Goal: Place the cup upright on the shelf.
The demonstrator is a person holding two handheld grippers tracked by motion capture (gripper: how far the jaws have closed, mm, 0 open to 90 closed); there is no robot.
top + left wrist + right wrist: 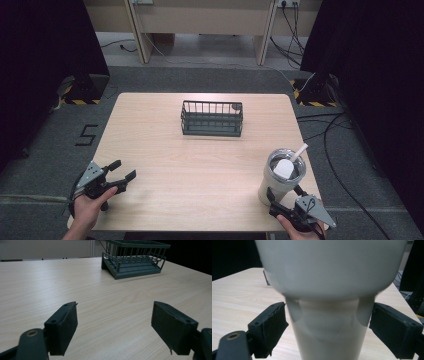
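White tumbler (281, 175) near the table's (200, 165) right edge between the right tool's (328, 325) spread jaws, left tool (113, 327) open.

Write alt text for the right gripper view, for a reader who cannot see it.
A white tumbler stands close up between the right claw, whose black jaws sit on either side of its narrow lower part, seemingly not yet gripping. Behind lies a pale wooden table.
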